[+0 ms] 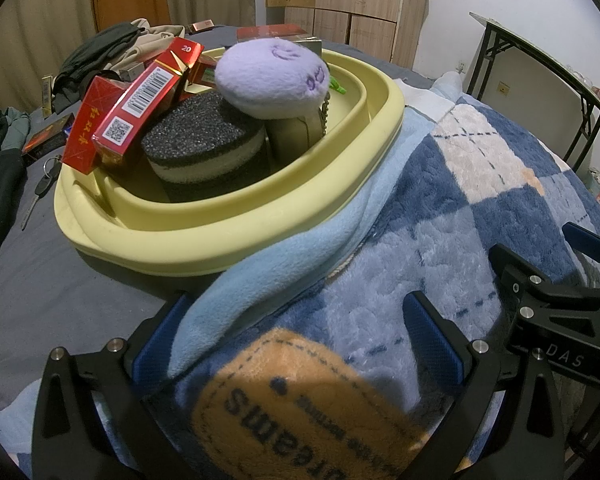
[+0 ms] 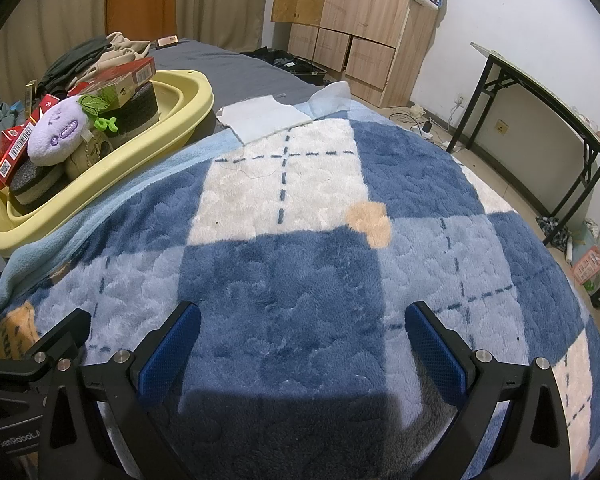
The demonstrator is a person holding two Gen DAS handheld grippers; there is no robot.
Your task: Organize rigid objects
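Both jaws stand wide open, empty. Ahead-left of the left gripper [image 1: 296, 344], the tub [image 1: 236, 236] collects boxes [image 1: 140, 100]; the right gripper [image 2: 302, 344] hovers over the blanket [image 2: 300, 256].

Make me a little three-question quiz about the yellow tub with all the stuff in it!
1. True or false: the purple plush toy lies inside the yellow tub.
2. What rests under the plush toy? A) black sponge B) keys C) blanket
3. Fill in: the left gripper is open over the ____ blanket.

Key: 1 true. 2 A. 3 blue checked.
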